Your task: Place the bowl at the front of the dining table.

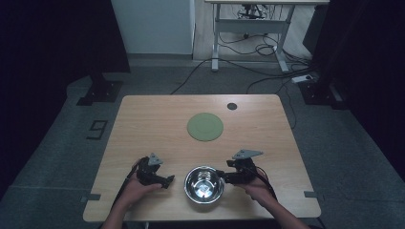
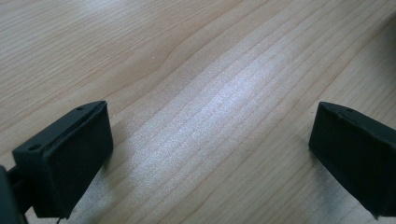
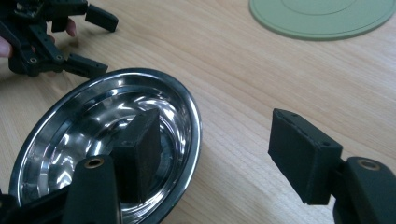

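- Wood-grain table (image 1: 143, 124) is the largest thing, pale and rectangular; its near edge is partly covered by the person's forearms, and the floor around it goes dark towards both sides of the high view.
- Further back, at 12 o'clock from the table, stands a white desk frame (image 1: 248, 33) with cables on the floor beneath it; its top is cut off by the frame edge.
- Green round mat (image 1: 205, 126) lies flat at about 12 o'clock from the table's centre, well apart from both grippers; in the right gripper view its far part is cut off (image 3: 322, 16).
- Steel bowl (image 1: 204, 184) sits upright near the front edge, at 6 o'clock from the mat, between the two grippers. Its polished inside is all reflections, so little can be made out there.
- Right gripper (image 1: 228, 177) lies at 3 o'clock from the bowl, held in the right hand (image 1: 260, 190). In the right gripper view (image 3: 219, 154) its jaws stand wide apart, one inside the bowl (image 3: 107, 140) and one outside over bare wood, with the rim between them and not pinched.
- Left gripper (image 1: 168, 181) lies at 9 o'clock from the bowl, just beside it, held in the left hand (image 1: 136, 190). Its own view (image 2: 210, 154) shows jaws spread wide over bare table, holding nothing.
- Small dark disc (image 1: 232, 106) lies near the far edge, at 1 o'clock from the mat; what it is cannot be told.
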Action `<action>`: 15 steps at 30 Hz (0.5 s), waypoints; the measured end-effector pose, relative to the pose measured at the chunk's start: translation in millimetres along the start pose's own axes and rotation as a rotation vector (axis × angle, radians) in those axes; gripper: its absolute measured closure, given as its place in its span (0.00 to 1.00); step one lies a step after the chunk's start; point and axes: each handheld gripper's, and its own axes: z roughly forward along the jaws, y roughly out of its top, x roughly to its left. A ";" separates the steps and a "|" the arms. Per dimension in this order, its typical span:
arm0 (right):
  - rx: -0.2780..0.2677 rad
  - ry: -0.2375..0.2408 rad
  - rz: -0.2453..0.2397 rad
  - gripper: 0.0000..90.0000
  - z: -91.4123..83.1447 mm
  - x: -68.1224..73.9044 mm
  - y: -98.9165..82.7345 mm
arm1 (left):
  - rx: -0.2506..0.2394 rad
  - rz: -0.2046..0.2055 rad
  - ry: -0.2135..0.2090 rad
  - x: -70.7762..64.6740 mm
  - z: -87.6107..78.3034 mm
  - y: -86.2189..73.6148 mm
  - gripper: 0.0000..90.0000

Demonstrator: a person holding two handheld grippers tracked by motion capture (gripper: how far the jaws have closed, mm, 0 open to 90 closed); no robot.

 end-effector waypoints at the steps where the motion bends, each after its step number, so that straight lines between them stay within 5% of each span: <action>1: 0.004 0.002 0.002 0.38 1.2 0.6 -0.1 | 0.000 0.000 0.000 0.0 0.0 0.0 0.00; 15: 0.079 0.016 -0.013 0.38 19.7 2.4 1.0 | -0.001 0.000 0.001 -0.1 0.2 0.0 0.00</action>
